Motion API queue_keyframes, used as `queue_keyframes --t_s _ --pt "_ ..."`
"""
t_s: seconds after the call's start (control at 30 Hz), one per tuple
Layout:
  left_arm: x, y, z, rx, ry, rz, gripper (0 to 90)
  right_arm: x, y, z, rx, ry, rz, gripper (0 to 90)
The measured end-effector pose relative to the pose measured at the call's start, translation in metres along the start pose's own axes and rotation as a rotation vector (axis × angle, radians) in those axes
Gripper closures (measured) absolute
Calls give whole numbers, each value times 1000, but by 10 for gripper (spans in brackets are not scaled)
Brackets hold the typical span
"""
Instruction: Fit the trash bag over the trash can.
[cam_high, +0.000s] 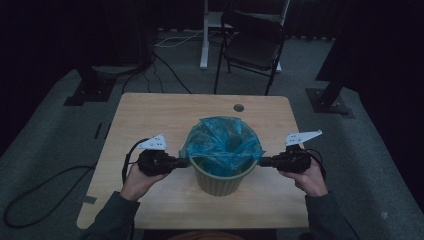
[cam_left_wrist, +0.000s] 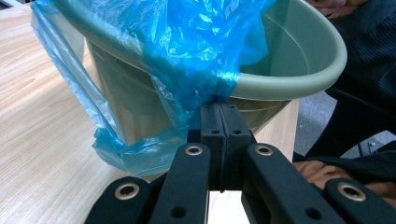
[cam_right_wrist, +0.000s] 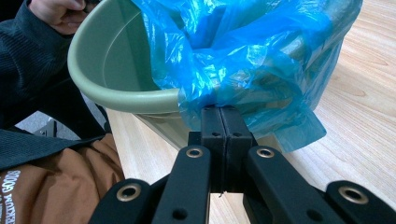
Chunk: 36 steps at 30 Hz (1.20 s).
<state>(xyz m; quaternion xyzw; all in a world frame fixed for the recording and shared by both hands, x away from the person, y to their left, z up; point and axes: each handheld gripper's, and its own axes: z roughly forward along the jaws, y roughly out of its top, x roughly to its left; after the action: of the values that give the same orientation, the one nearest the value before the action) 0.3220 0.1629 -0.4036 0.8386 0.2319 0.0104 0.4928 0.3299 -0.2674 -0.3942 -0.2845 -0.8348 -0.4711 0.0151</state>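
As both grippers pinch bag (cam_high: 225, 142), forearms level

thin glossy crinkly blue plastic bag (cam_left_wrist: 187, 42), smooth matt green plastic bin (cam_left_wrist: 299, 70), matt wood-grain tabletop (cam_left_wrist: 42, 140), blk matt jaws

The bin (cam_high: 220, 177) stands mid-table (cam_high: 150, 110), between both grippers; the table's far half and side margins are free.

Black folding chair (cam_high: 252, 42) behind wooden table (cam_high: 165, 112), floor cables (cam_high: 165, 70)
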Motion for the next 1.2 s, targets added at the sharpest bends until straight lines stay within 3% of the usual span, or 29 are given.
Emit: queue_keyframes --t_s 0.4,0.57,0.73,1.2 --pt "5 4 4 -9 26 -9 899 -6 2 6 -10 2 16 899" --pt "16 7 5 -23 56 -37 899 -10 10 15 -6 -14 19 900" --pt "14 4 8 -17 47 -37 899 -14 12 20 -17 -3 24 899" --pt "6 -3 21 13 12 -31 899 -8 6 32 36 34 10 899"
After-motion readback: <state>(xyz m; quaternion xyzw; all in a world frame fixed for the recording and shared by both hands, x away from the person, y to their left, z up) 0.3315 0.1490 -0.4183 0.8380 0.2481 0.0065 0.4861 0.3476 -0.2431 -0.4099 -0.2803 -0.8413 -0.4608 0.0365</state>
